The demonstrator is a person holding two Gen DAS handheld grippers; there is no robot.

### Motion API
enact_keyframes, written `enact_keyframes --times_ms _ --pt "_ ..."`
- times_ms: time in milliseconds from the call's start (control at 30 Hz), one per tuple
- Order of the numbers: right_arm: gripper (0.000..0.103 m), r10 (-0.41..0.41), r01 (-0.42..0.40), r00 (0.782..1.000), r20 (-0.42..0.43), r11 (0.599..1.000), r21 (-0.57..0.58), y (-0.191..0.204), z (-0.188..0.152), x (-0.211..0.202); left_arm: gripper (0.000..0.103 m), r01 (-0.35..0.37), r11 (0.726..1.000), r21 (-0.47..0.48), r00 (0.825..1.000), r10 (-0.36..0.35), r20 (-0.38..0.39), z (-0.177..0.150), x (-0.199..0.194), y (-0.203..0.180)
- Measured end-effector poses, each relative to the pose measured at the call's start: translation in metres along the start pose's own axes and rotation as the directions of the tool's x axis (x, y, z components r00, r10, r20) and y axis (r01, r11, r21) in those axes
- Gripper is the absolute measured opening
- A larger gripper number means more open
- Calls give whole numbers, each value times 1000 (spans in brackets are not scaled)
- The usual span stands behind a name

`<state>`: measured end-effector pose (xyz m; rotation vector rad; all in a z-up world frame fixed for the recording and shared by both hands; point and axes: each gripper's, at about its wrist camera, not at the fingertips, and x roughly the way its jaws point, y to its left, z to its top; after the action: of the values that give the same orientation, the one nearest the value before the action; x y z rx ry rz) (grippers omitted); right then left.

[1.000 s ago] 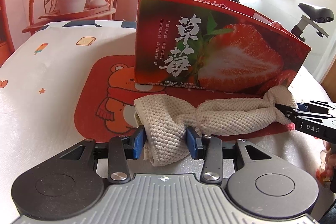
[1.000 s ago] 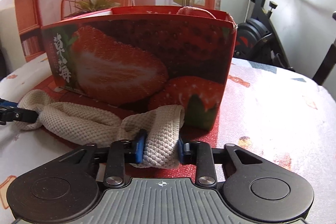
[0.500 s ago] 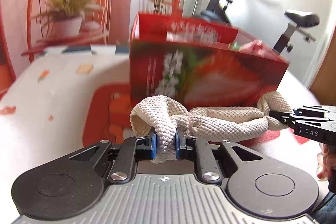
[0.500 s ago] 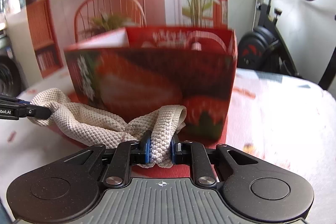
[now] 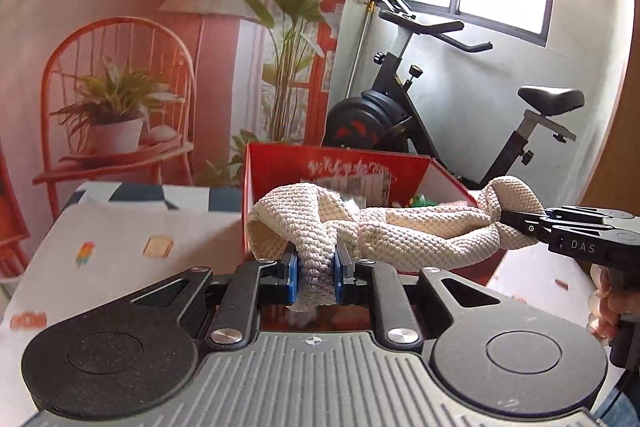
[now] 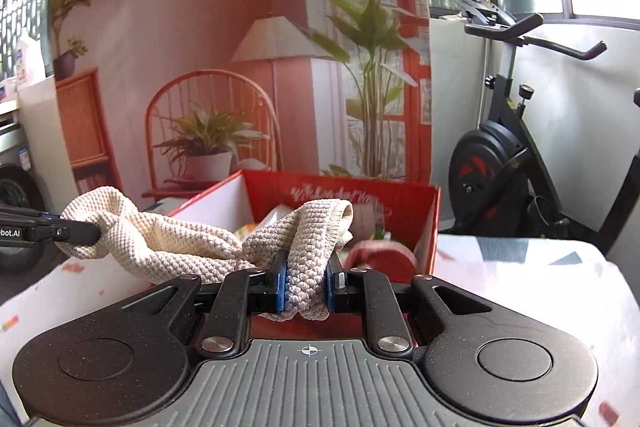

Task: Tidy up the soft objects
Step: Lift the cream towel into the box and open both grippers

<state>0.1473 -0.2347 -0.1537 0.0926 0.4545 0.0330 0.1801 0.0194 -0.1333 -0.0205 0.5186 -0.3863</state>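
A cream knitted towel (image 5: 404, 227) is stretched between both grippers, held up at the height of the red strawberry box's (image 5: 340, 163) open top. My left gripper (image 5: 316, 277) is shut on the towel's left end. My right gripper (image 6: 306, 293) is shut on the towel's (image 6: 176, 247) other end; it also shows in the left wrist view (image 5: 524, 225) at the right. The box (image 6: 416, 195) holds several soft items, among them a pink one (image 6: 380, 255).
The box stands on a table (image 5: 120, 247) with a white printed cloth. Behind it are a potted plant (image 5: 112, 115) on an orange chair, a tall plant and an exercise bike (image 5: 440, 107) at the right.
Both grippers have risen with the towel, from table level in front of the box up to its open top. The left jaws closed tighter on the towel.
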Motion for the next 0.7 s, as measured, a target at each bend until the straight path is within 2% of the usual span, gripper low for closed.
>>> enact_keyframes --times_ms 133,267,367,433,700 --pt "16 -40 39 998 -41 999 -16 -5 29 22 18 11 1000 27 1000 -11 -25 24 19 -1" --pt "16 -71 63 991 -110 995 -76 -8 44 45 18 55 997 53 993 -49 -104 39 47 -2" --pt "16 -98 71 981 -165 984 -163 -4 46 60 18 83 992 90 980 -65 -187 43 69 -4" --pt "16 -116 76 974 -196 977 -201 -1 45 71 18 77 987 139 975 -45 -218 39 76 -8" --pt "16 -175 103 943 -282 962 -254 -2 36 115 18 72 980 185 959 -17 -284 42 111 -11"
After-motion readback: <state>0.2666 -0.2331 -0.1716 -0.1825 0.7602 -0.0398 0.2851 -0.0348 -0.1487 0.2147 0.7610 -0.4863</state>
